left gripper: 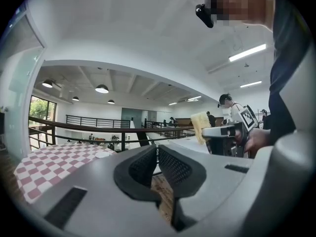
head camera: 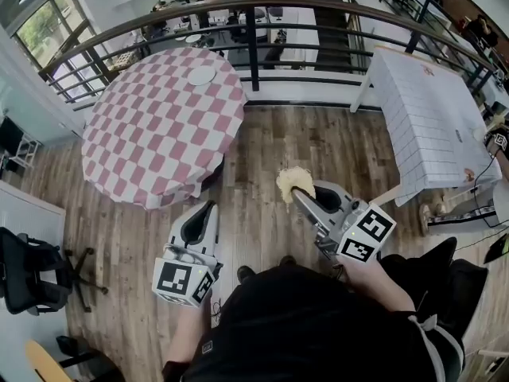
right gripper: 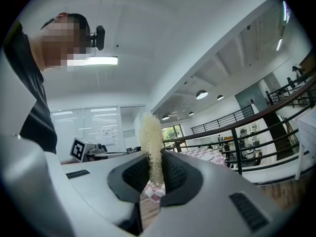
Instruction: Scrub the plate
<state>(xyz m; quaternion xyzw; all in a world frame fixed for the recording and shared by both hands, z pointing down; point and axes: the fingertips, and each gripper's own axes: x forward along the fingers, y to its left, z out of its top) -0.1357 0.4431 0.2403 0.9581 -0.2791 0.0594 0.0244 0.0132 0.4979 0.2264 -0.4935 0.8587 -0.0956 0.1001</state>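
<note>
A small white plate [head camera: 201,76] lies near the far side of the round table with a pink-and-white checked cloth [head camera: 159,126]; it shows faintly in the left gripper view as the plate [left gripper: 102,154]. My right gripper [head camera: 300,196] is shut on a pale yellow fibrous scrubber [head camera: 293,183], which stands up between the jaws as a scrubber [right gripper: 150,144] in the right gripper view [right gripper: 154,174]. My left gripper [head camera: 208,208] is shut with nothing in it, its jaws closed together [left gripper: 157,163]. Both grippers hang over the wooden floor, well short of the table.
A dark railing [head camera: 262,10] curves behind the table. A white table with a grid cloth [head camera: 433,118] stands at the right. A black office chair [head camera: 28,273] sits at the left. Wooden floor [head camera: 262,157] lies between me and the checked table.
</note>
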